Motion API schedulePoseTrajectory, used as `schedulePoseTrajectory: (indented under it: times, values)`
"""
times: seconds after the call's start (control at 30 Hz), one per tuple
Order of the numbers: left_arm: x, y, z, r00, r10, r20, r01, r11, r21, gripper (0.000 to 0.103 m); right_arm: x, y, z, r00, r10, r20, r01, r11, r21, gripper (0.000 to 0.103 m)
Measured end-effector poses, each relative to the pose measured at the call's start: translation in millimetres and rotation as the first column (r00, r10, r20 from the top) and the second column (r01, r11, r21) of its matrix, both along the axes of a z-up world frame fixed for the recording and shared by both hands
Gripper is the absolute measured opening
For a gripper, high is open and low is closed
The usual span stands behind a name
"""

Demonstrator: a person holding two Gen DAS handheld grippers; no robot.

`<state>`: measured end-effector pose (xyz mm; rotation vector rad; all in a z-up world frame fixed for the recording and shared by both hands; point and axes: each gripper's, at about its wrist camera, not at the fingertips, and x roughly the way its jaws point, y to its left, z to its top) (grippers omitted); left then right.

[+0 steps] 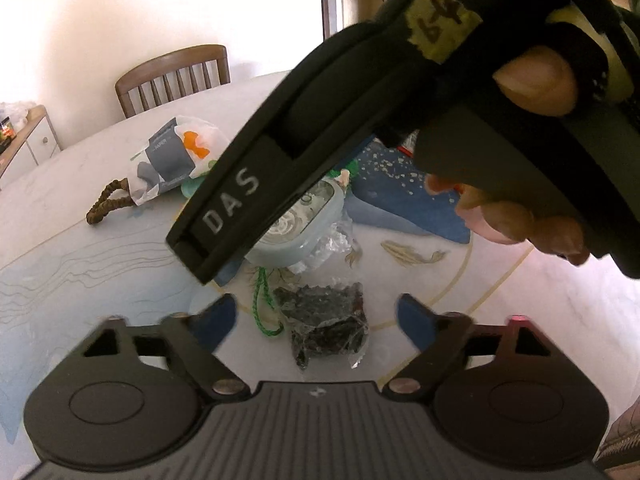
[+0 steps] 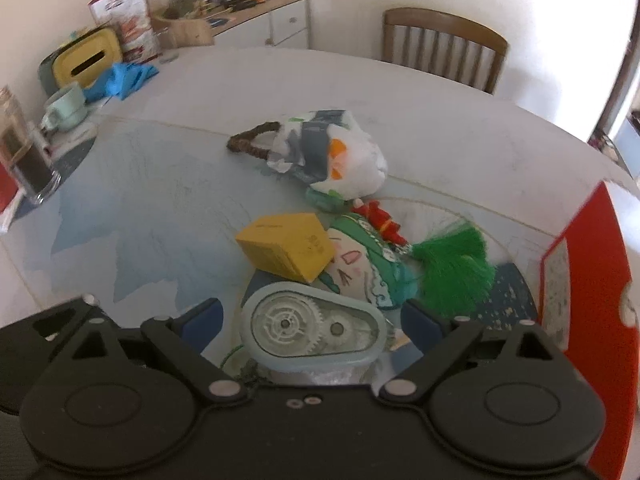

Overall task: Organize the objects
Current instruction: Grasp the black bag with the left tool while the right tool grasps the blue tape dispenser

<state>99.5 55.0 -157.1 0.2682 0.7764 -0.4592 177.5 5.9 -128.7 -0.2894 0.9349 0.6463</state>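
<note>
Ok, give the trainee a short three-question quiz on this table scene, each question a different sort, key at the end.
1. True or false: the right gripper is clamped on the yellow box.
2. What lies between the left gripper's open jaws? A) green tassel B) clear bag of dark bits C) braided loop
3. Fill in: the yellow box leans on the ____ next to it.

Key
1. False. The open jaws straddle the tape dispenser, and the box lies beyond it.
2. B. The bag lies on the table, pads not touching it.
3. Plush doll.
</note>
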Motion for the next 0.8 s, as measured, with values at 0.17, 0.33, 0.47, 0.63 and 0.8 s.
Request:
schedulePoseTrajectory:
  times: [0.17,0.33,0.47,0.63,0.8]
  values:
    - [-0.1,-0.8,-2.0,1.0,0.001,-0.013,-0.001,1.0,0.007,0.073,1.9,5.4,-6.3,0.999,0.033,-0.003,-0.033,0.998,-0.043,0.095]
    - [2.5,-2.2,-5.5,0.999,0.001,-0.032,-0.001,1.0,0.024,0.062,1.1,5.3,-10.2,0.999,0.037,-0.009,-0.037,0.997,-0.065,0.088]
    - [3.4,-1.3,-6.0,0.999,0.004,-0.034,-0.003,1.0,0.026,0.054,0.6,2.6,-11.4,0.999,0.03,-0.012,-0.031,0.998,-0.062,0.085]
    - [5.8,0.2,-5.8,0.999,0.007,-0.037,-0.006,1.0,0.029,0.043,0.2,-0.4,-11.1,1.0,0.025,-0.01,-0.026,0.998,-0.054,0.085]
    - [7.7,2.1,-3.9,0.999,0.016,-0.033,-0.014,0.999,0.033,0.038,-0.7,-6.7,-8.0,1.0,0.0,-0.005,0.0,0.999,-0.036,0.085]
